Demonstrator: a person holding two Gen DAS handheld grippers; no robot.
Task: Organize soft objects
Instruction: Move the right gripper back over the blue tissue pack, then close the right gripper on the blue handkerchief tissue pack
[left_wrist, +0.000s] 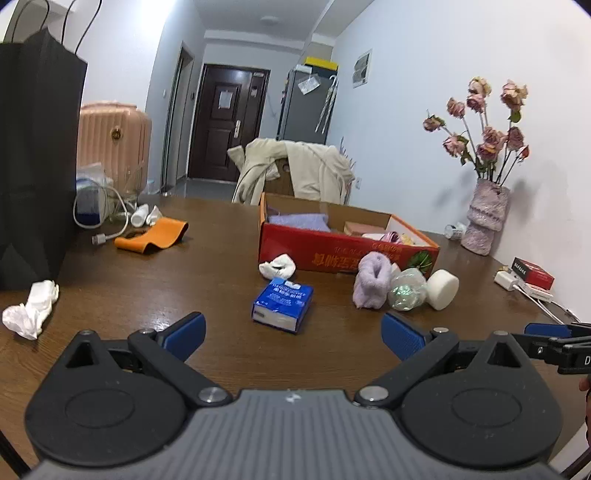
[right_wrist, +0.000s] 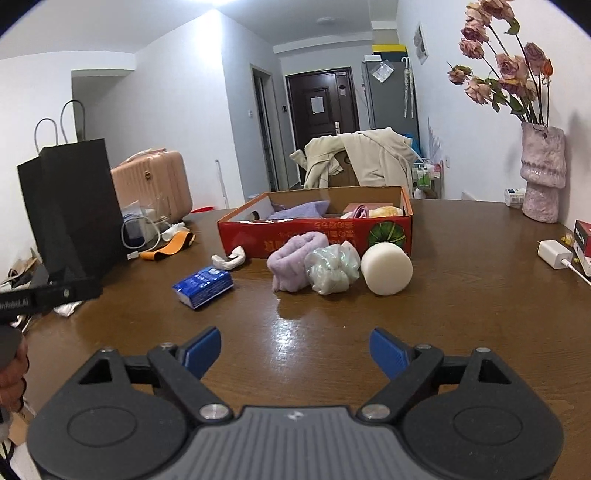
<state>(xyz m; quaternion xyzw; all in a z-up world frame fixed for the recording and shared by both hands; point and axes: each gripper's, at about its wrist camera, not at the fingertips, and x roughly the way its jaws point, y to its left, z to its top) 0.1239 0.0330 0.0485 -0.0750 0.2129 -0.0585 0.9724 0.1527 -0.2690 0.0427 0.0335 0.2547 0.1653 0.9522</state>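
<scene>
An open red cardboard box (left_wrist: 332, 253) (right_wrist: 314, 236) stands mid-table with a purple cloth and other soft items inside. In front of it lie a fluffy purple cloth (left_wrist: 371, 280) (right_wrist: 295, 264), a clear crumpled bag (left_wrist: 406, 290) (right_wrist: 332, 271), a white foam cylinder (left_wrist: 441, 290) (right_wrist: 386, 267), a white crumpled piece (left_wrist: 277, 266) (right_wrist: 231, 260) and a blue tissue pack (left_wrist: 282, 304) (right_wrist: 203, 286). My left gripper (left_wrist: 293, 328) is open just short of the tissue pack, holding nothing. My right gripper (right_wrist: 295, 345) is open over bare table, short of the bag and cylinder.
A black paper bag (left_wrist: 33, 166), cables, a small bottle and an orange strap (left_wrist: 155, 236) sit at the left. Crumpled white tissue (left_wrist: 31, 308) lies near the left edge. A vase of dried roses (left_wrist: 484, 218), a white charger (right_wrist: 554, 254) and a small red box (left_wrist: 533, 273) stand at the right.
</scene>
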